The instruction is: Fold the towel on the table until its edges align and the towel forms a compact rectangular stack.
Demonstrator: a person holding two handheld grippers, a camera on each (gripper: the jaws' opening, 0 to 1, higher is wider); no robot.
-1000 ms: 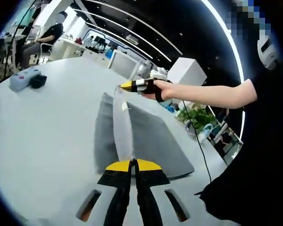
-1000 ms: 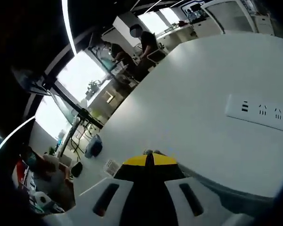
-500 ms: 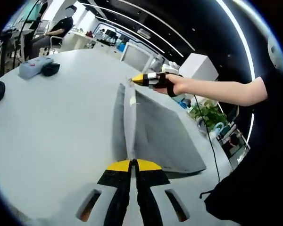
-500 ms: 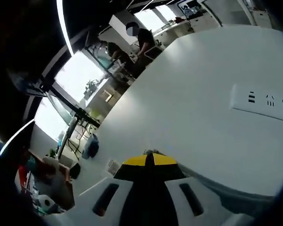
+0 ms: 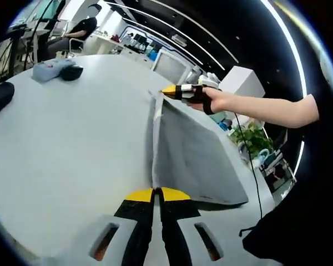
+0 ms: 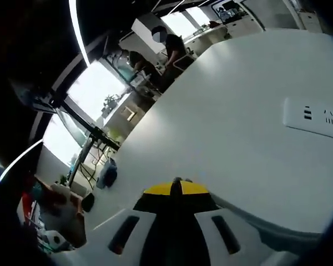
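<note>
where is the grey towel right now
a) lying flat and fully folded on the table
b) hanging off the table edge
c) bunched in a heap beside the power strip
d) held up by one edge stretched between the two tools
d: the left tool and the right tool each pinch an end of the towel's raised edge, above the table.

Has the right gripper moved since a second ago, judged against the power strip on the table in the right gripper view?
Yes. The power strip has slid toward the view's right edge, so the right gripper, jaws shut on the towel, has shifted away from it.
</note>
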